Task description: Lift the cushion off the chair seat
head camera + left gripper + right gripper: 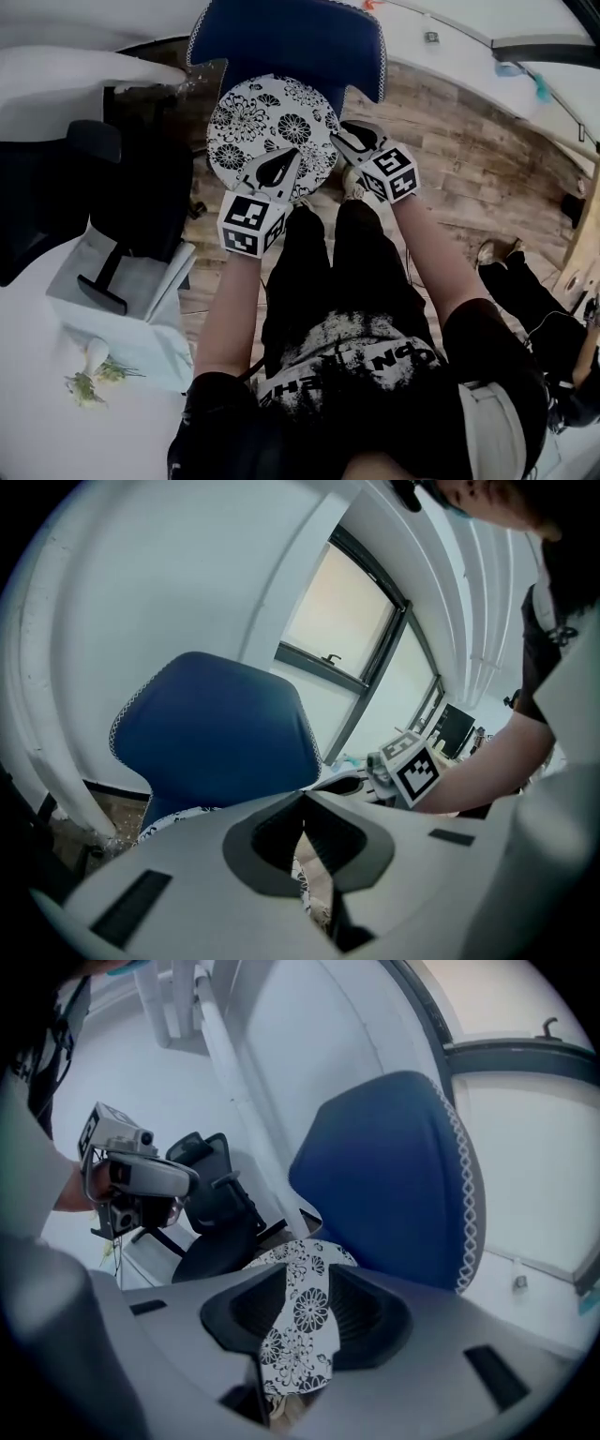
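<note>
Round cushion (267, 122), white with a black flower print, lies flat right under both gripper noses. The left gripper (278, 165) sits over its near rim, jaws pinched together with nothing in them. The right gripper (347, 137) has its jaws partway apart, floral fabric showing in the gap but not pinched. The blue backrest (291, 42) rises just beyond. There's a black office chair (141, 197) left of the left gripper and bare wood floor (469, 169) right of the right one.

cushion (267, 127) is printed cloth, chair back (291, 42) matt fabric, floor (469, 159) worn wood planks.
</note>
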